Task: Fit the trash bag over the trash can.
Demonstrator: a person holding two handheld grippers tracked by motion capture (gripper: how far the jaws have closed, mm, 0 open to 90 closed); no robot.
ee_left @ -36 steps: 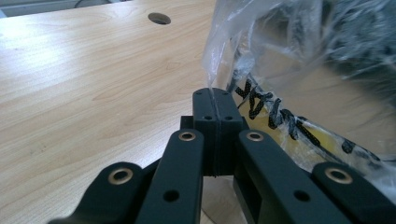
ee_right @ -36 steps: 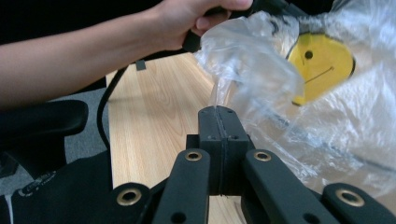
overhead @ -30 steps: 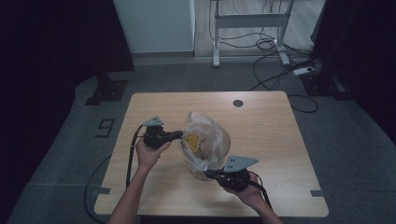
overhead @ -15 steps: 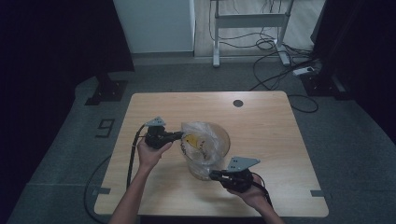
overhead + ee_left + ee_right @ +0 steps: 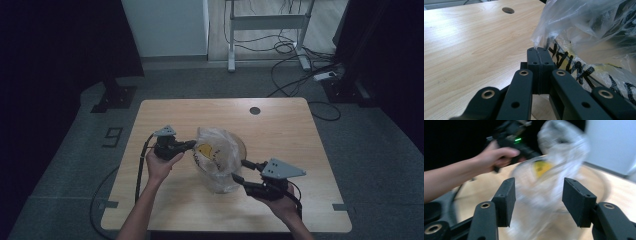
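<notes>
A crumpled clear plastic bag (image 5: pixel 216 156) with a yellow patch and black lettering stands on the middle of the wooden table (image 5: pixel 280 125). My left gripper (image 5: pixel 190 145) is shut on the bag's left edge; the thin film (image 5: pixel 564 30) is pinched between its closed jaws (image 5: pixel 539 54). My right gripper (image 5: pixel 241 170) is at the bag's lower right and its jaws have just been opening. In the right gripper view they stand wide apart (image 5: pixel 540 195), with the blurred bag (image 5: pixel 554 167) ahead of them and nothing pressed by the pads.
A round cable hole (image 5: pixel 255 110) lies near the table's far edge. A desk frame and cables (image 5: pixel 280 47) are on the floor beyond it. Cords trail from both grippers over the front edge. A curved rim shows faintly through the bag (image 5: pixel 242 146).
The right gripper's jaws have gone from shut on the bag's lower corner to wide open, and that hand has lifted a little. The left gripper has kept its pinch and place.
</notes>
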